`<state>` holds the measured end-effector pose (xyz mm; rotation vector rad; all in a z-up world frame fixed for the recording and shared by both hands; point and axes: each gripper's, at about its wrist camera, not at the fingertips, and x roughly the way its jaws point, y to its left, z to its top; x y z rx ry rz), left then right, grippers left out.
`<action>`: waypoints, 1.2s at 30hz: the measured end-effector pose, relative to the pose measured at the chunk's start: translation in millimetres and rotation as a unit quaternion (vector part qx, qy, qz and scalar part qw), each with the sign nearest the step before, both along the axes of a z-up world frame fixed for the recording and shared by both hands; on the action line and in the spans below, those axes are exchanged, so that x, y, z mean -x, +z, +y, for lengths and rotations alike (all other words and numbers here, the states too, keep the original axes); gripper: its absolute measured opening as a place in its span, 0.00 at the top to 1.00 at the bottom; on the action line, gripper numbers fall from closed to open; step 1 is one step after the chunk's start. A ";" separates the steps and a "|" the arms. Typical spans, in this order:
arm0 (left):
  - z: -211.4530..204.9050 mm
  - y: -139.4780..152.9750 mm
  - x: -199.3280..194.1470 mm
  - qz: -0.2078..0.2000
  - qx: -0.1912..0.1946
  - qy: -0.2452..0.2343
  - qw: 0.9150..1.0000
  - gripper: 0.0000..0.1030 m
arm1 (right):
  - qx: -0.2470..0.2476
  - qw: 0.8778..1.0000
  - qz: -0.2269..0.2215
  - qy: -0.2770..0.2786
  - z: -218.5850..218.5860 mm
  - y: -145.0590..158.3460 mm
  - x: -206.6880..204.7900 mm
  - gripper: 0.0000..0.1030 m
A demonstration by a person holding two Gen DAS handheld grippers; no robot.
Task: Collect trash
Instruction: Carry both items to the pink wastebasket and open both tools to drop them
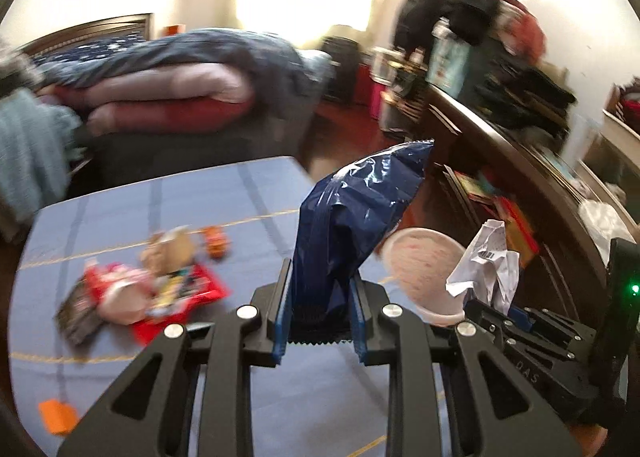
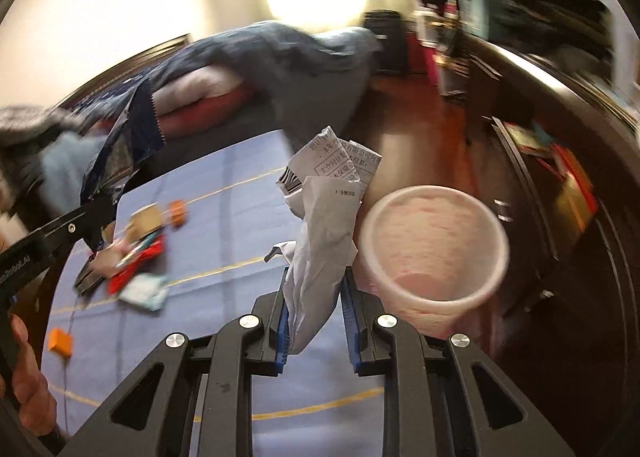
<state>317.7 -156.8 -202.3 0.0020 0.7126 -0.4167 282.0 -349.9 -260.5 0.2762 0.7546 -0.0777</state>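
My left gripper (image 1: 320, 311) is shut on a shiny dark blue snack bag (image 1: 352, 217) and holds it upright above the blue tablecloth (image 1: 160, 197). My right gripper (image 2: 314, 313) is shut on a crumpled white printed paper (image 2: 324, 225), held beside the open mouth of a pink-white bin (image 2: 432, 253). The bin (image 1: 420, 269) and the paper (image 1: 486, 265) also show in the left wrist view. More wrappers (image 1: 160, 285) lie in a pile on the cloth at the left; the pile also shows in the right wrist view (image 2: 132, 257).
A small orange item (image 1: 216, 241) lies beyond the pile and an orange tag (image 1: 58, 415) near the cloth's left front. A bed with bedding (image 1: 168, 85) stands behind. A dark wooden dresser (image 1: 520, 161) runs along the right.
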 end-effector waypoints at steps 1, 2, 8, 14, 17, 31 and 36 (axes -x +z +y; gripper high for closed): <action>-14.6 -2.9 -4.5 0.003 -0.003 -0.012 1.000 0.75 | 0.000 1.000 0.000 -0.010 -6.7 -2.5 5.3 0.78; -23.2 -5.4 -7.8 0.005 -0.003 -0.021 1.000 0.75 | -0.001 1.000 0.001 -0.020 -15.4 -5.0 6.7 0.78; -102.8 -25.4 -30.9 0.027 -0.011 -0.083 0.996 0.75 | -0.005 0.997 0.012 -0.072 -71.4 -21.5 10.0 0.78; -154.9 -49.5 -54.8 0.048 -0.028 -0.114 0.992 0.75 | -0.003 0.996 0.016 -0.085 -102.5 -36.5 -5.5 0.78; -178.8 -66.1 -69.0 0.066 -0.038 -0.128 0.989 0.75 | -0.017 0.996 0.026 -0.087 -117.7 -49.8 -19.0 0.78; -225.9 -117.8 -130.6 0.144 -0.030 -0.150 0.978 0.52 | -0.027 0.993 0.072 -0.094 -151.4 -108.4 -69.5 0.60; -226.0 -117.3 -135.9 0.159 -0.006 -0.158 0.975 0.43 | -0.028 0.992 0.078 -0.100 -153.8 -112.4 -68.3 0.55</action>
